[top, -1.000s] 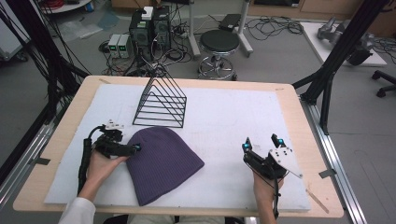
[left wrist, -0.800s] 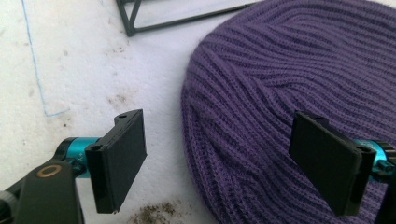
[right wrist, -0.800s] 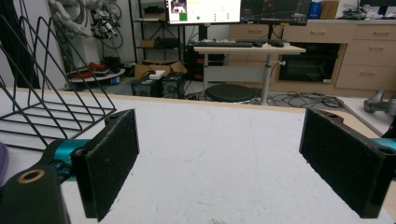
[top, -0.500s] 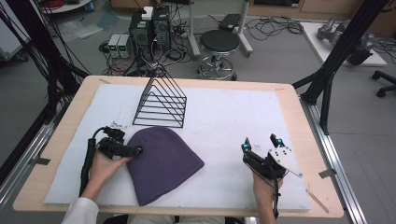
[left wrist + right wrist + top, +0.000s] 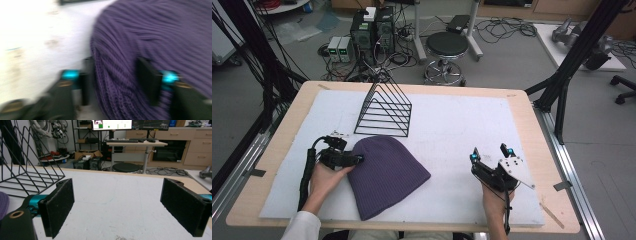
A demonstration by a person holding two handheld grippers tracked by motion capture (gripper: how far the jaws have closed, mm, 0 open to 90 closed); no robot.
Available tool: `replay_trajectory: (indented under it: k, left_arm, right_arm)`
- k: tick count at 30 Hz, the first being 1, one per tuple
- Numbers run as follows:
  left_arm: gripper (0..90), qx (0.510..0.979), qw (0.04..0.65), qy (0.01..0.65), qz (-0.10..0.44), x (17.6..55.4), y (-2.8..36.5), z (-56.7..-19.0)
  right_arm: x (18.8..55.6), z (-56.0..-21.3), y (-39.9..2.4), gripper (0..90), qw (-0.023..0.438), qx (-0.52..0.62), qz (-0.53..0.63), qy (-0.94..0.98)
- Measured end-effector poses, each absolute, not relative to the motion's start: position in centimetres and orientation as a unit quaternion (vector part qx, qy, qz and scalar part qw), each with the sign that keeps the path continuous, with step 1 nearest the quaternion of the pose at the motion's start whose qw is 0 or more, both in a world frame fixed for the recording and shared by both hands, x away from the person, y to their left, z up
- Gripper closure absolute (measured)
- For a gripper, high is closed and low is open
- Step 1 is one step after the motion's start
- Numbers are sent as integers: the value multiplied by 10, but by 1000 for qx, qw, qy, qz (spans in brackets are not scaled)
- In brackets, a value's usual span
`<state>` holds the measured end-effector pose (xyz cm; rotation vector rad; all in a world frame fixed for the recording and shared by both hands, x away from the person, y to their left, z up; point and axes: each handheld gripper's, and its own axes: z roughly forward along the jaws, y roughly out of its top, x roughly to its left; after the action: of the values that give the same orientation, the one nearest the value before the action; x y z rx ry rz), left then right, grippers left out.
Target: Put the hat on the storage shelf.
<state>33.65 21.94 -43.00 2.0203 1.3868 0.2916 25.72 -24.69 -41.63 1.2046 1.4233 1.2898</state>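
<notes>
Lower centre-left of the high view: purple ribbed knit beanie (image 5: 387, 175) lay flat on the white padded table cover (image 5: 462, 125). Left gripper (image 5: 353, 160), jaws apart, straddled its left edge, apparently to pinch it. Right gripper (image 5: 490, 153) waited wide, empty, lower right. Black wire triangular rack (image 5: 383, 110) stood behind.

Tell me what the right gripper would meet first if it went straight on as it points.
Nothing near: the right gripper, jaws open, faces bare white mat. The wire rack sits off to one side, so the way looks free up to the table's far edge.
</notes>
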Motion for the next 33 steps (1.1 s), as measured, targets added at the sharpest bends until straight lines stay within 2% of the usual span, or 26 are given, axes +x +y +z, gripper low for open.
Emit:
replay_trajectory:
  k: [1, 2, 8, 18, 22, 30, 33]
  left_arm:
    - [663, 772, 334, 531, 102, 337, 219, -430]
    - [717, 769, 341, 534, 87, 338, 221, -430]
    - [782, 776, 348, 519, 85, 338, 223, -430]
    - [787, 770, 383, 499, 104, 331, 225, -425]
    - [786, 768, 410, 474, 128, 322, 226, -417]
    - [786, 780, 438, 395, 210, 305, 223, -407]
    - [786, 788, 441, 337, 268, 297, 218, -401]
  right_arm:
    - [257, -416, -247, 111, 423, 481, 515, 569]
    - [257, -416, -247, 111, 423, 482, 516, 568]
    - [257, -416, -248, 111, 425, 481, 515, 568]
    - [257, -416, -247, 111, 423, 481, 514, 570]
    - [256, -416, -247, 111, 425, 480, 514, 571]
    - [255, -416, -246, 111, 429, 476, 513, 571]
    - [255, -416, -246, 111, 428, 478, 514, 570]
